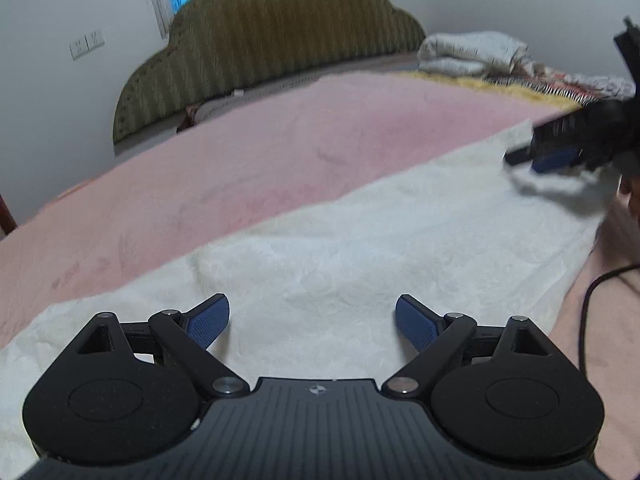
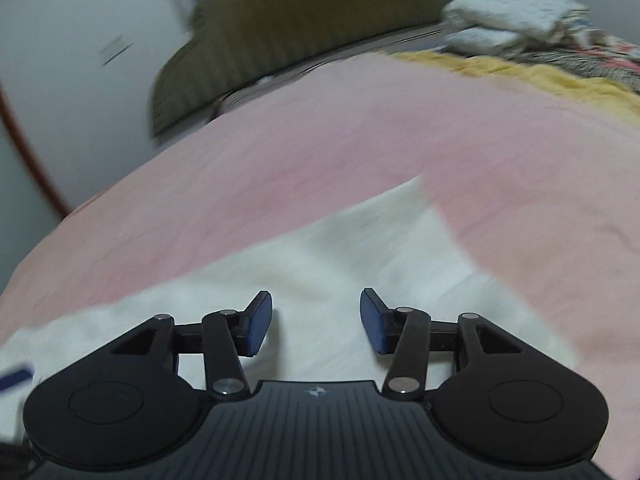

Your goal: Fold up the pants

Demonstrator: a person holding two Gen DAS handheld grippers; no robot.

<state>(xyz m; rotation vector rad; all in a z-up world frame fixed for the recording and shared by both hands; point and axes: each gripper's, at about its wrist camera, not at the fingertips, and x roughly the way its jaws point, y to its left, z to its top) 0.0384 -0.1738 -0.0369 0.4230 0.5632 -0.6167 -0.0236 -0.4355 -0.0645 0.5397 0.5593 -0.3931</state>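
Note:
The cream-white pants (image 1: 360,248) lie flat in a long band across a pink bedspread (image 1: 280,136). My left gripper (image 1: 313,322) is open and empty, just above the cloth near its middle. My right gripper (image 2: 316,320) is open and empty over the pants' far end (image 2: 360,248), near a corner of the cloth. It also shows in the left wrist view (image 1: 560,148) at the right, blurred, above the pants' end. The right wrist view is motion-blurred.
An olive padded headboard (image 1: 272,40) stands at the back. Folded white bedding (image 1: 472,52) and a yellow patterned blanket (image 2: 520,72) lie at the back right. A black cable (image 1: 592,292) hangs at the right edge.

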